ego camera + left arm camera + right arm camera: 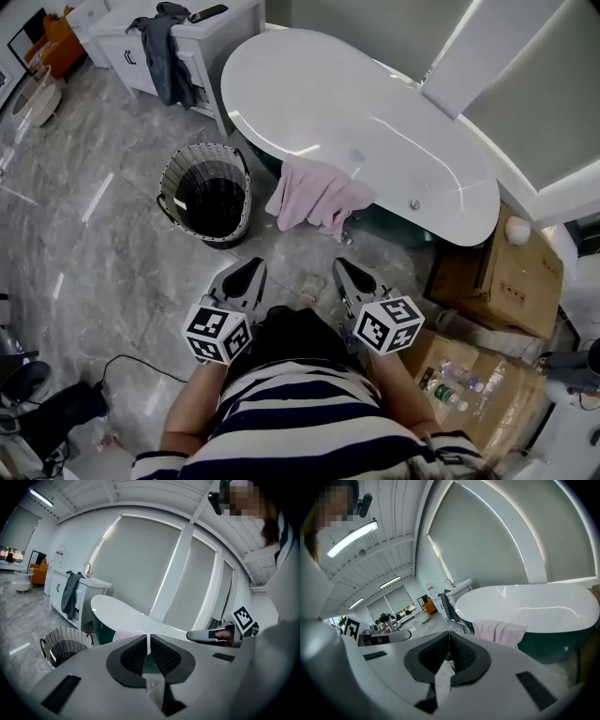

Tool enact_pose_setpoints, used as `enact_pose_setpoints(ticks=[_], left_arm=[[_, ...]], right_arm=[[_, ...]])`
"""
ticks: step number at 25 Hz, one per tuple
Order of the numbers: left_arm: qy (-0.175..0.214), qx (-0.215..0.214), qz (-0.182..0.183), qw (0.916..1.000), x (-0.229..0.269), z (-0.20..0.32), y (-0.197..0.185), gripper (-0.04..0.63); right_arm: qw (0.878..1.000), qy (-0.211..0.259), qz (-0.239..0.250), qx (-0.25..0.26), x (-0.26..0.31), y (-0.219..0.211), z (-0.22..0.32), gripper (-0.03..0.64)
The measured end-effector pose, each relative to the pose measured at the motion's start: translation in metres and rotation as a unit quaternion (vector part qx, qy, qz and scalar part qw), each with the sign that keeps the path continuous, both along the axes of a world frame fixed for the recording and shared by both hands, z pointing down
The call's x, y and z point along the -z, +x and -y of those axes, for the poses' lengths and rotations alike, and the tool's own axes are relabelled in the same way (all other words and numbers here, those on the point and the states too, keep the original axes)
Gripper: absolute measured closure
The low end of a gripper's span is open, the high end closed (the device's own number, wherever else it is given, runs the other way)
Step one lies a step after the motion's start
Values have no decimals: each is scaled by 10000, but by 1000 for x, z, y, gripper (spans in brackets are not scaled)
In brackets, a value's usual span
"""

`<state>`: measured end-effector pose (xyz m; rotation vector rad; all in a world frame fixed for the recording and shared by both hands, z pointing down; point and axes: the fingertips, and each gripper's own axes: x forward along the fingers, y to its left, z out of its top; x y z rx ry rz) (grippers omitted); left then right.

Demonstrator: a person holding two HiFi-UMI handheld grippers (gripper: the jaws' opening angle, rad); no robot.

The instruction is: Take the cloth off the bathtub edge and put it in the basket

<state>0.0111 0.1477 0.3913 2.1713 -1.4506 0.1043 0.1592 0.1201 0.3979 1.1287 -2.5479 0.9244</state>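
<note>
Hanging over the near rim of the white oval bathtub [375, 112], the pale pink cloth [317, 195] is draping down the tub's dark green outer wall. Its lower edge is sitting close to the grey marble floor [103, 253]. The round woven basket with a dark inside [174, 178] is standing on that floor just to the left of the cloth, beside the tub's foot. What may be lying in it is hard to judge from the head view.

The person is holding both grippers low in front of a striped shirt, well short of the cloth. The left gripper [247, 272] is pointing toward the basket side, and its jaws are resting together with nothing between them. The right gripper [343, 270] is pointing toward the cloth, its jaws likewise pressed together and empty. In the right gripper view the cloth [499, 632] is showing just beyond the closed jaw tips.
</note>
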Motion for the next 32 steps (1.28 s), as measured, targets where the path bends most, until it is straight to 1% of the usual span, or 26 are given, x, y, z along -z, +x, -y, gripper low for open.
enact_pose_setpoints(ticks=[7, 10, 13, 17, 20, 25, 29, 30, 32], left_arm=[[-384, -45, 239, 9990, -29, 71, 23, 561], [-506, -95, 308, 9982, -43, 100, 36, 561], [-713, -159, 367, 9967, -61, 122, 46, 560], [-1065, -480, 584, 9914, -87, 139, 57, 560], [-1225, -705, 687, 9876, -101, 150, 69, 560], [-1392, -1107, 716, 9815, -124, 170, 75, 558], [-1594, -1191, 745, 9772, -144, 191, 69, 555], [-1646, -1219, 752, 9759, -148, 196, 67, 549], [-1727, -1342, 766, 9728, -156, 207, 66, 513]], right_arm=[[9994, -290, -75, 172, -37, 22, 68, 591], [9991, -336, -154, 225, -57, 29, 93, 591], [9986, -346, -308, 257, -76, 36, 118, 591], [9974, -470, -501, 217, -98, 38, 139, 589], [9963, -617, -587, 145, -112, 44, 148, 589], [9953, -756, -593, -88, -127, 48, 161, 589], [9947, -816, -562, -259, -135, 51, 174, 589], [9943, -842, -578, -301, -138, 52, 177, 589], [9929, -905, -669, -372, -145, 54, 184, 588]])
